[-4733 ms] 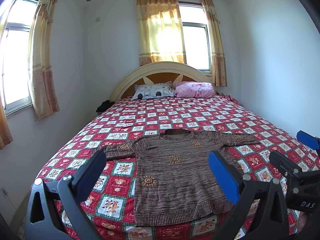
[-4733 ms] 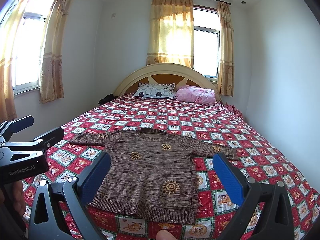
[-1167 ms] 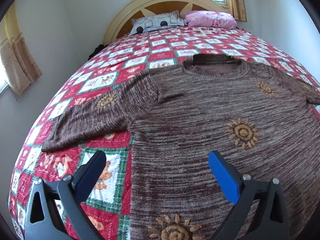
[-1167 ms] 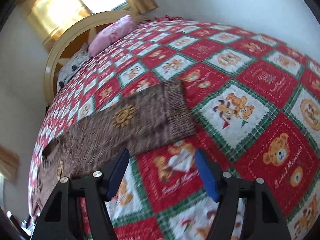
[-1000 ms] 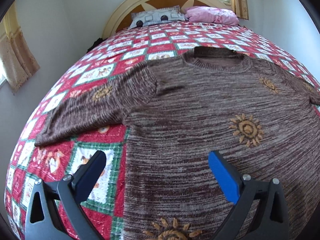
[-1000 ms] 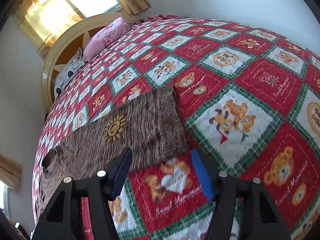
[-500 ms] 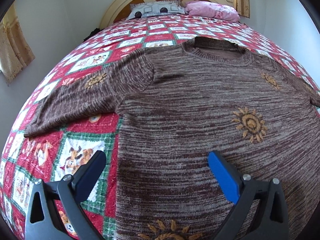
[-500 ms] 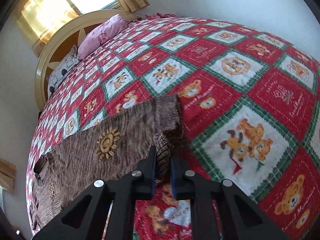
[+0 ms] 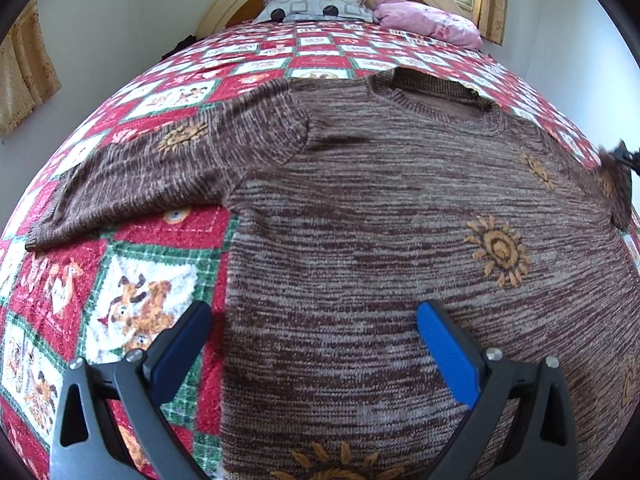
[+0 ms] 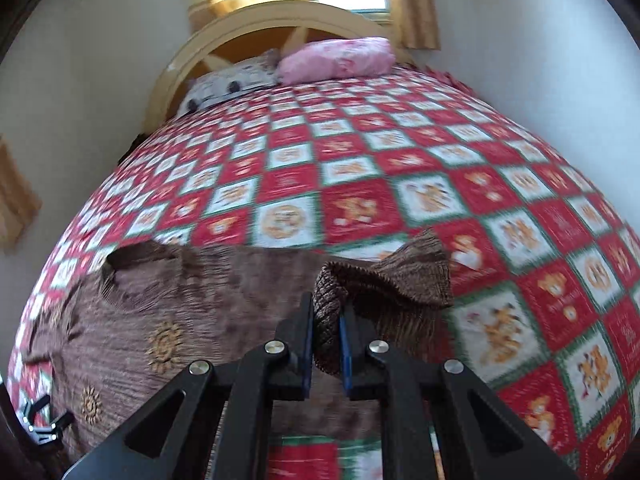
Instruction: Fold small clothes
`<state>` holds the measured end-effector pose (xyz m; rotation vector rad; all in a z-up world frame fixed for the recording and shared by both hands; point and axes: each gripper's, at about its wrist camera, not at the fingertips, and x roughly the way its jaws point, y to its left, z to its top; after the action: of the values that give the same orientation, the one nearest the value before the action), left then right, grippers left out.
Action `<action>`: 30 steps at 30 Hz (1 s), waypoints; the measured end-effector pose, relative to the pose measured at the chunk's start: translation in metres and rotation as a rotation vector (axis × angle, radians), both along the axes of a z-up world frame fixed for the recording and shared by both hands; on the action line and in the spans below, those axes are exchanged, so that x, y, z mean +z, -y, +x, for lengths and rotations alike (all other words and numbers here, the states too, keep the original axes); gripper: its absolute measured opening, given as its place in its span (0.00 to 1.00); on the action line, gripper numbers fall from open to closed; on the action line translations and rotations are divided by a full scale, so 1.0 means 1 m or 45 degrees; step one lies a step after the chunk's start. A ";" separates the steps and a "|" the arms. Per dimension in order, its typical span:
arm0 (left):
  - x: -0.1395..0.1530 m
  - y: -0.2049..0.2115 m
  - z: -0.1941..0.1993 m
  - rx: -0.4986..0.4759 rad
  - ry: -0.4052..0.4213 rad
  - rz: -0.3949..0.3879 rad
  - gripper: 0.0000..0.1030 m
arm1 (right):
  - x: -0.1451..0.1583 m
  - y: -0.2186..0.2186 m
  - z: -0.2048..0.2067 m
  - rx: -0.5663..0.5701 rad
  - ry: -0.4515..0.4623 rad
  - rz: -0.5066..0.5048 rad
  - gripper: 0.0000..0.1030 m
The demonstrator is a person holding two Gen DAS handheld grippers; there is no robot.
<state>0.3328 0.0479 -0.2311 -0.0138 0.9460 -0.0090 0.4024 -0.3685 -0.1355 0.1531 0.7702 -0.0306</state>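
- My right gripper (image 10: 325, 334) has just closed its jaws on the ribbed sleeve cuff (image 10: 404, 276) of the brown sweater (image 10: 192, 304); the knit is pinched between the pads and bunches up toward 1 o'clock from the tips.
- The sweater's body spreads on the bed (image 10: 360, 168) from 9 to 11 o'clock of that gripper, neck hole at 10 o'clock.
- My left gripper (image 9: 314, 338) is spread wide, gripping nothing, over the sweater's side edge: one finger above the quilt, the other above the knit.
- From it, the other sleeve (image 9: 160, 176) lies flat at 10 o'clock, the collar (image 9: 436, 96) at 1 o'clock.
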 end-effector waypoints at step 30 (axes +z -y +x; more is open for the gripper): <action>0.060 0.080 0.004 -0.245 0.131 -0.029 0.94 | -0.044 0.021 -0.115 0.088 0.101 0.309 0.79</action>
<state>0.3366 -0.0321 -0.1707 0.0567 0.8417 -0.1968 0.2875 -0.3897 -0.1797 0.3559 0.6981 0.1338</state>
